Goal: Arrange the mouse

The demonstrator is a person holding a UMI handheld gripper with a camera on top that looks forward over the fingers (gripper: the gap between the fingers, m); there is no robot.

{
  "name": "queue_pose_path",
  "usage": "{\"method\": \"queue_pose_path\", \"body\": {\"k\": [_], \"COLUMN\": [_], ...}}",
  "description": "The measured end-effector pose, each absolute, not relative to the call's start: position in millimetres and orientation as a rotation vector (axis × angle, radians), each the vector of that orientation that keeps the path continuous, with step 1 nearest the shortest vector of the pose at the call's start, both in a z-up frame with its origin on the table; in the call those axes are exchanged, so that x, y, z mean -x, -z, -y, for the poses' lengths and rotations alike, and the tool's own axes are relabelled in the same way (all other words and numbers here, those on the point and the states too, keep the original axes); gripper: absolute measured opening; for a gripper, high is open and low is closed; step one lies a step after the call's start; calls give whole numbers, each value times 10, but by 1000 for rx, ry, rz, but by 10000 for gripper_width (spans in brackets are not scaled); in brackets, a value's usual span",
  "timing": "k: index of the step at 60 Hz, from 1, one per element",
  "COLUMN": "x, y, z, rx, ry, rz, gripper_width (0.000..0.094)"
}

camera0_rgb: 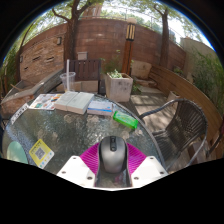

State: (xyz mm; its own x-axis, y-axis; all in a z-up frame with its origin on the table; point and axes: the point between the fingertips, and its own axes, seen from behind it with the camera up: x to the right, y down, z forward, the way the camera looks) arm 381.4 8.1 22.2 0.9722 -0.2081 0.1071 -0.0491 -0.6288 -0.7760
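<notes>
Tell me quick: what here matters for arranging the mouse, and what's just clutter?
Job:
- mouse, held between the claw fingers
- glass table

Lying about:
- stacked books
- plastic cup with straw
- green object
- yellow card
- chair

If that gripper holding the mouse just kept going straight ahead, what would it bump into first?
The gripper is shut on the mouse. Straight ahead lies bare glass table, so the first thing met would probably be the books, or the green object slightly to the side. Depth is hard to judge.
</notes>
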Motion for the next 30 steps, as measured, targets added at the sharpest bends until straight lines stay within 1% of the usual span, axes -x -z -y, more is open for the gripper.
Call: {"method": "queue_pose_path", "body": {"k": [5,9,16,19,22,24,26,27,28,30], "x": [-3734,-3516,-2712,-2211,-1715,-1407,-1018,-843,-794,-593], "y": [-621,-1110,-2081,-2338,-2355,-2217,-1999,-1790,-1743,-1447], "z": [-3,68,223,321,342,402,500,551,511,515], "rx": [2177,2101,1940,1881,1891,1914,1943,1962,1998,2055], "ry": [244,228,140,62,19,-4,-35,-49,-58,-83], "rz": [-233,-267,-243,-212,-172,-140,-112,-100,-91,-75], "gripper_width": [358,353,350,349,350,350,348,348,350,350]}}
